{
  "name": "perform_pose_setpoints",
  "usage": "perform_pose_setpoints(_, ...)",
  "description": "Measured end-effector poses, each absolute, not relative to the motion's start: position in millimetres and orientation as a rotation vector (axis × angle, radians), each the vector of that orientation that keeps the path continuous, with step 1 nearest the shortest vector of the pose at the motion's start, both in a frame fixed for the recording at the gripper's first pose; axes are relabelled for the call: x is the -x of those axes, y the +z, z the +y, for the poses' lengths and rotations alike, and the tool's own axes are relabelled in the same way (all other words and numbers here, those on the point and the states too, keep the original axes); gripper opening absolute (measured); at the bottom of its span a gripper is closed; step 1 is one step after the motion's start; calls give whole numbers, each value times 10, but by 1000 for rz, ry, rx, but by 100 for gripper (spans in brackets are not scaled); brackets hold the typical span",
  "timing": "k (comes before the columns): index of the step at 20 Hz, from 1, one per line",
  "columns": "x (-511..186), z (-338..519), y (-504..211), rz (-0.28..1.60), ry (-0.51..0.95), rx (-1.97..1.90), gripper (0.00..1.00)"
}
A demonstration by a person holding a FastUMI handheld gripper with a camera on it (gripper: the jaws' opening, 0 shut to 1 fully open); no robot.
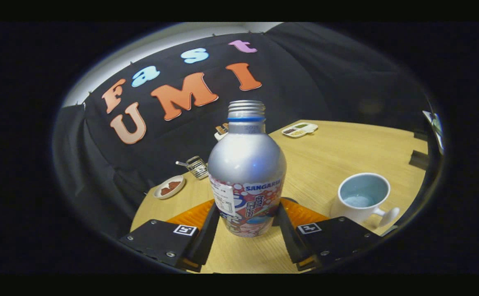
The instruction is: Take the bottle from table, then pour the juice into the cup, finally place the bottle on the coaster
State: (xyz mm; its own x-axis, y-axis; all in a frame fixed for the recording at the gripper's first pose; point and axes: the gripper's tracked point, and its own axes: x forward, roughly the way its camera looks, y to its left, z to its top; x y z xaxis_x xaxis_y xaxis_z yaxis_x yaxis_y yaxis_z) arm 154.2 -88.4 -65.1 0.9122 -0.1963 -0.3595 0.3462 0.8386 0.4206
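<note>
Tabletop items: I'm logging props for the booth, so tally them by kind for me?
Bottle, between the gripper fingers: 1
Cup: 1
Orange coaster: 1
Food dishes: 2
Wire basket: 1
Total: 6

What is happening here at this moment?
A person's handheld gripper has the silver bottle between its jaws, which stand against the bottle's sides low on the label. The bottle is upright, its cap off, with an orange coaster just behind it on the wooden table. The cup, beside the bottle, already holds some liquid. Small dishes sit further back.
</note>
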Motion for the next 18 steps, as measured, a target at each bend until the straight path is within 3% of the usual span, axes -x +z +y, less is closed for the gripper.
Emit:
perform_pose_setpoints(5, -1664, -998, -773, 328, -351, -256, 74)
perform_pose_setpoints(18, -1907, -983, -1163, 340, -361, -156, 76)
